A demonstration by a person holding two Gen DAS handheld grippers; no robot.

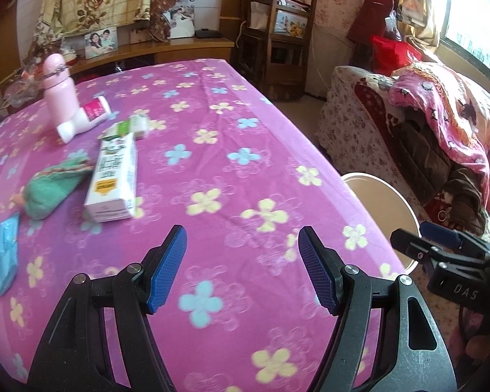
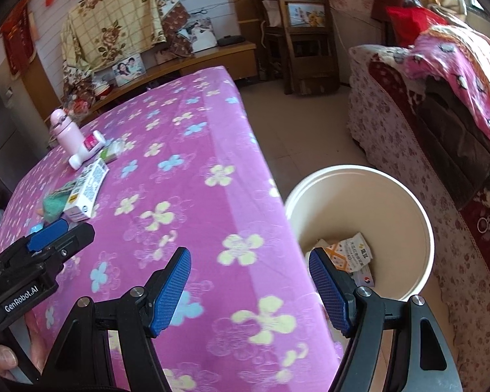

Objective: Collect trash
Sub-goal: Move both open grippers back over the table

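Observation:
My left gripper [image 1: 241, 261] hangs open over the purple flowered tablecloth [image 1: 245, 114], with nothing between its blue pads. To its left lie a white carton [image 1: 114, 179], a white tube with a pink label [image 1: 85, 119], a small green-and-white packet [image 1: 130, 127] and a blue packet [image 1: 6, 254]. My right gripper [image 2: 250, 287] is open and empty at the table's right edge, beside a white bucket [image 2: 359, 196] on the floor. Paper wrappers [image 2: 349, 254] lie in the bucket's bottom. Each gripper also shows in the other's view: the right gripper [image 1: 421, 235], the left gripper [image 2: 65, 233].
A pink bottle [image 1: 58, 88] stands at the table's far left, and a green-dressed doll [image 1: 49, 189] lies by the carton. A sofa with a pink blanket [image 2: 457, 65] runs along the right. Wooden chairs [image 2: 303, 32] are stacked at the back. A hand [image 2: 9, 359] holds the left gripper.

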